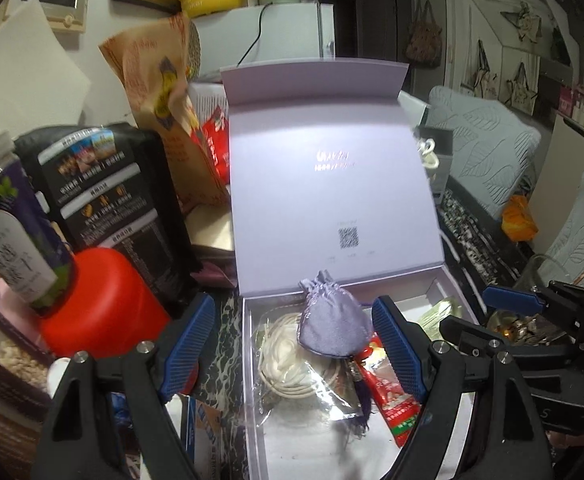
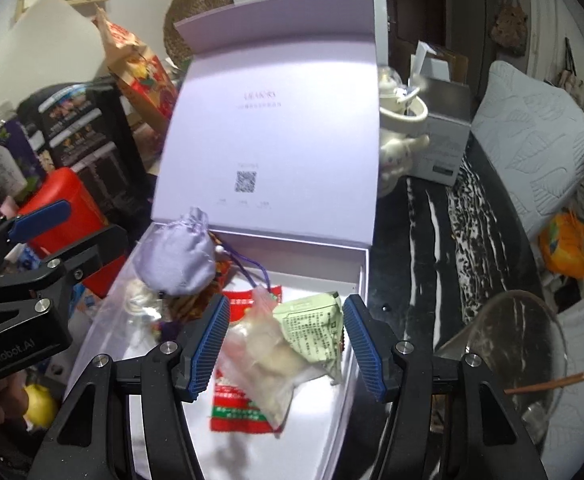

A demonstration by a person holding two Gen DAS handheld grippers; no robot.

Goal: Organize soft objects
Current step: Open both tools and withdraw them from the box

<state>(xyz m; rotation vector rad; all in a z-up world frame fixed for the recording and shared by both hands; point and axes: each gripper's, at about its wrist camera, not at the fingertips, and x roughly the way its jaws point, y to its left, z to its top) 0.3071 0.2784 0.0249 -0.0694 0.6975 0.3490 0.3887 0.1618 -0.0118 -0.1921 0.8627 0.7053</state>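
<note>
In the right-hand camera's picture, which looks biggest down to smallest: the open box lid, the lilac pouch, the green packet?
1. Open box lid, by far the largest.
2. Lilac pouch.
3. Green packet, only slightly smaller-looking; it lies nearer the camera, so that ranking is unsure.

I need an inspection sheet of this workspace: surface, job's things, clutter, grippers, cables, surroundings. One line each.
Surface: dark marbled table.
Job's things: open lilac box holding lilac pouch, green packet, red packet, coiled cord in a bag.
Clutter: red canister, black bag, glass bowl.
Grippers: left gripper open; right gripper open, empty.
Cables: black cable behind.
Surroundings: quilted sofa.
</note>
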